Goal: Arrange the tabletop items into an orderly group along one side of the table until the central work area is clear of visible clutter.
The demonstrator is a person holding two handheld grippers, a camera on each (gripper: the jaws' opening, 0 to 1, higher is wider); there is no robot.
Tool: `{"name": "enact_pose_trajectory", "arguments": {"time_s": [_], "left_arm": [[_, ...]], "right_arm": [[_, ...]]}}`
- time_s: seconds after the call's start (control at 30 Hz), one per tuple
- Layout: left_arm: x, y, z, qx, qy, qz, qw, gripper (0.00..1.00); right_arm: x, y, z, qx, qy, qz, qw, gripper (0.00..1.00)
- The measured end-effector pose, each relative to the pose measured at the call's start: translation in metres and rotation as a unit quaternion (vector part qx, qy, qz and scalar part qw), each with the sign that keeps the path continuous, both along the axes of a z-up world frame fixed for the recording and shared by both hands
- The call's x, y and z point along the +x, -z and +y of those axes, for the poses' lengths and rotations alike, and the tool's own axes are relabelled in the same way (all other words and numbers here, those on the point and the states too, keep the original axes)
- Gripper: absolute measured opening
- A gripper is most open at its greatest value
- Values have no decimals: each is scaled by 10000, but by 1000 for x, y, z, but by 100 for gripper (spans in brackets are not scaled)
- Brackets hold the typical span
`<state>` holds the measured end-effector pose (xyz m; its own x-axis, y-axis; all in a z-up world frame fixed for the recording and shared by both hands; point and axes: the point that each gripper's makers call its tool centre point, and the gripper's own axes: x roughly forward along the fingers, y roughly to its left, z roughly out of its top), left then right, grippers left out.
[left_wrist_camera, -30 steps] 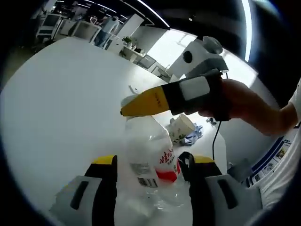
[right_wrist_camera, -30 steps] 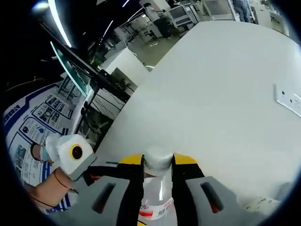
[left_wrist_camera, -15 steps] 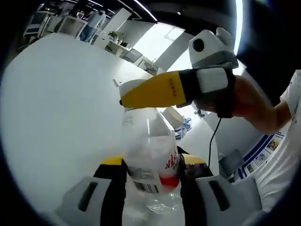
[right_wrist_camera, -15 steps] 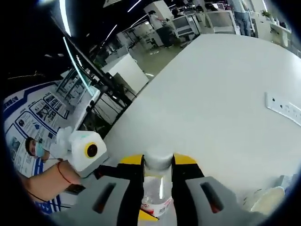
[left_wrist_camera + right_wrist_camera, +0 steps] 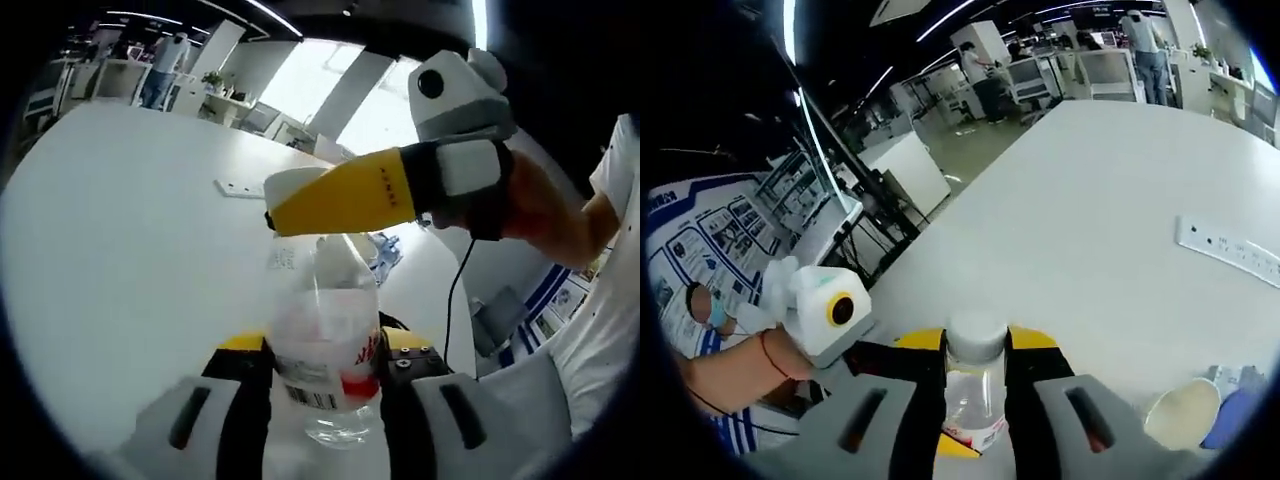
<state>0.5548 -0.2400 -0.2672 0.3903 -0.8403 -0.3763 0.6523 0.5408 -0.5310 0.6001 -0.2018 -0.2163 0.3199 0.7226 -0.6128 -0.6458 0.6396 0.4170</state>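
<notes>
We see a broad white table (image 5: pixel 120 260) running away under both views, its far stretch bare except for a white power strip (image 5: pixel 1228 247) lying flat. At the near edge in the right gripper view a paper cup (image 5: pixel 1181 416) lies on its side just beside a blue cloth (image 5: pixel 1237 415), and that pair reads as the group's side of the table.

Next in size is the clear plastic bottle (image 5: pixel 325 330), red-labelled, held above the table by both tools at once. Our left gripper (image 5: pixel 325 365) has its jaws closed against the bottle's lower body, one jaw on each flank of the label. Our right gripper (image 5: pixel 977 360) is clamped on the neck just under the white cap (image 5: pixel 976 335); in the left gripper view it comes in from the right, yellow jaws lying crosswise over the bottle's top.

The relation that matters: the bottle's long axis runs upward along the left gripper's jaws and is crossed at its top by the right one. So the body sits with the left hand, the cap end with the right. We judge that either hand could carry it alone, but the left holds the heavier part. The cup and cloth lie to the right of the bottle, nearer the right gripper.

We judge the bottle must come down upright near them, then both grips release.
</notes>
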Motion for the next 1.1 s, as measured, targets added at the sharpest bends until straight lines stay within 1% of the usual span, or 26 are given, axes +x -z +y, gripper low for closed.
{"name": "enact_pose_trajectory", "arguments": {"time_s": [0.33,0.43,0.67,0.8,0.83,0.9,0.93,1.1], "left_arm": [[7,-24,-20,34,246,-324,9992,41],[11,-31,-27,92,352,-439,9984,41],[21,-42,-38,147,491,-602,9969,41],[32,-51,-44,202,601,-790,9949,40],[34,-52,-45,209,620,-837,9943,40],[38,-55,-48,214,667,-900,9935,40],[41,-57,-49,215,687,-947,9929,40],[49,-60,-53,232,793,-1129,9902,40]], "right_arm": [[7,-28,-25,177,232,-329,9990,19],[9,-35,-32,228,292,-430,9984,19],[15,-48,-47,326,427,-567,9969,19],[23,-60,-54,375,505,-796,9948,19],[25,-63,-56,363,501,-907,9940,19],[26,-66,-57,354,511,-1000,9930,19],[28,-68,-58,345,499,-1141,9916,19],[30,-74,-61,246,505,-1534,9866,20]]}}
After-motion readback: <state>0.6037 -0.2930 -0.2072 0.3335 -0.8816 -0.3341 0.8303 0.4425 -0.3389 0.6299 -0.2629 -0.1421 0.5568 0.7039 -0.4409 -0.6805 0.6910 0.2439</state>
